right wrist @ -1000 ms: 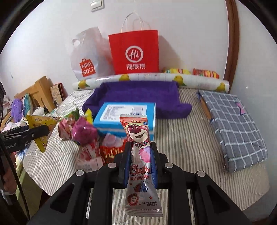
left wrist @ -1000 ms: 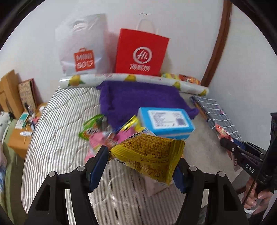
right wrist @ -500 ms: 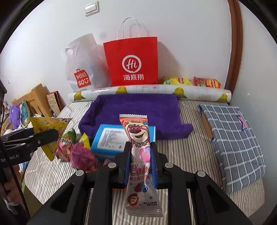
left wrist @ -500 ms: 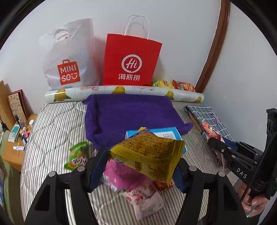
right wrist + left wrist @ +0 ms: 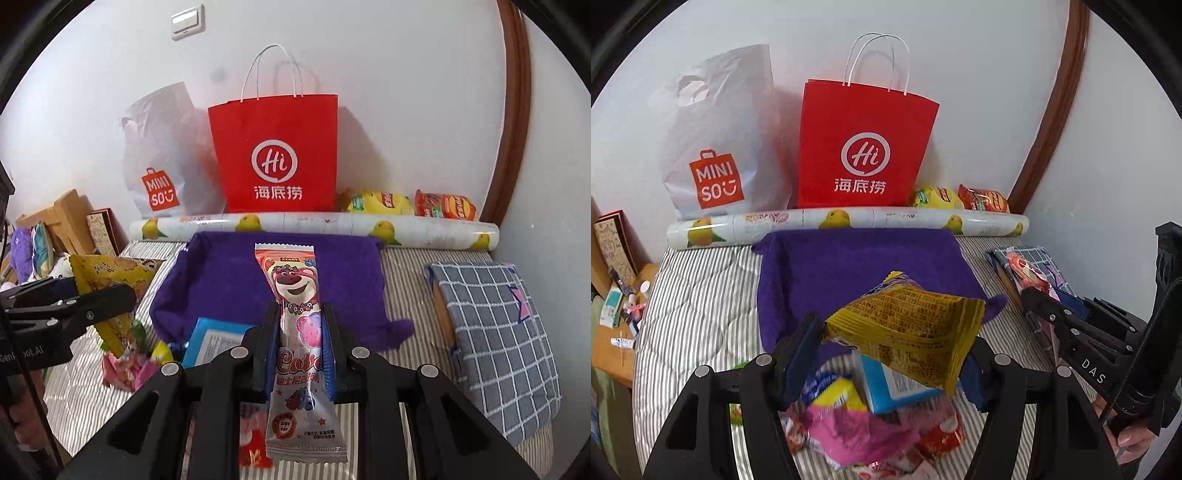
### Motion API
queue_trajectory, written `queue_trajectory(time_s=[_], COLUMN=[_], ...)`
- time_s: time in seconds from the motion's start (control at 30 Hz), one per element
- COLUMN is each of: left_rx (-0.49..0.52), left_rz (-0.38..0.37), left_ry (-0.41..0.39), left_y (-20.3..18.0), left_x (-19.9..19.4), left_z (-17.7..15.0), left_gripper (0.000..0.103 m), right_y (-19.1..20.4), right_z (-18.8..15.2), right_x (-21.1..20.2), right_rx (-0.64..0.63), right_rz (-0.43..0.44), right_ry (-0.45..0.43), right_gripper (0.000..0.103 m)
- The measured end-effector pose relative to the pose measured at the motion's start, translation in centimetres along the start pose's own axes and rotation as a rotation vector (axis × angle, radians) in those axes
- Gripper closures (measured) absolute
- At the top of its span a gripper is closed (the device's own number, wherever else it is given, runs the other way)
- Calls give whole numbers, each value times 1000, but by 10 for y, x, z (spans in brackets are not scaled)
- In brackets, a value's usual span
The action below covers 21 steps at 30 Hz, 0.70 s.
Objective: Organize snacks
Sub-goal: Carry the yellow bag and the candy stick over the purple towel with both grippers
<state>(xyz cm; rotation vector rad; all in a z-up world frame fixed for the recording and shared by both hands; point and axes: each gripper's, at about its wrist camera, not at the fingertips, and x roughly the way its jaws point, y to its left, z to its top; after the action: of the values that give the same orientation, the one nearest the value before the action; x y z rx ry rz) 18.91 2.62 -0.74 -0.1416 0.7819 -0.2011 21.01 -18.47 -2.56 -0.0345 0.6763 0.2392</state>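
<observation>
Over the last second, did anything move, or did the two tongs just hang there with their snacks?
Both moved forward toward the wall. The left tongs carried the crinkled yellow snack bag away from the snack pile and over the purple towel; the right tongs brought the long pink bear-print wrapper over it too. Nothing was grabbed or released. The red paper bag and white plastic bag stayed put.

Black tools (image 5: 894,354), blue pads, silver screws.

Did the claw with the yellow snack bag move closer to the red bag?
Yes. The left claw, shut on the yellow snack bag, moved forward: the red bag looks bigger and the blue box now lies beneath.
</observation>
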Motion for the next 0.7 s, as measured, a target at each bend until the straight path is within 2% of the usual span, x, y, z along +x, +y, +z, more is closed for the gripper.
queue_trajectory(time_s=[0.4,0.7], left_rx=[-20,-67], left_rz=[53,84], left_ry=[-12,6], left_y=[18,44], left_x=[34,74], left_z=[52,80], left_gripper=[38,38], right_y=[-13,-33], right_z=[61,91], right_x=[47,99], right_rx=[-10,0], right_rz=[25,65], right_ry=[-33,-9], right_gripper=[83,83])
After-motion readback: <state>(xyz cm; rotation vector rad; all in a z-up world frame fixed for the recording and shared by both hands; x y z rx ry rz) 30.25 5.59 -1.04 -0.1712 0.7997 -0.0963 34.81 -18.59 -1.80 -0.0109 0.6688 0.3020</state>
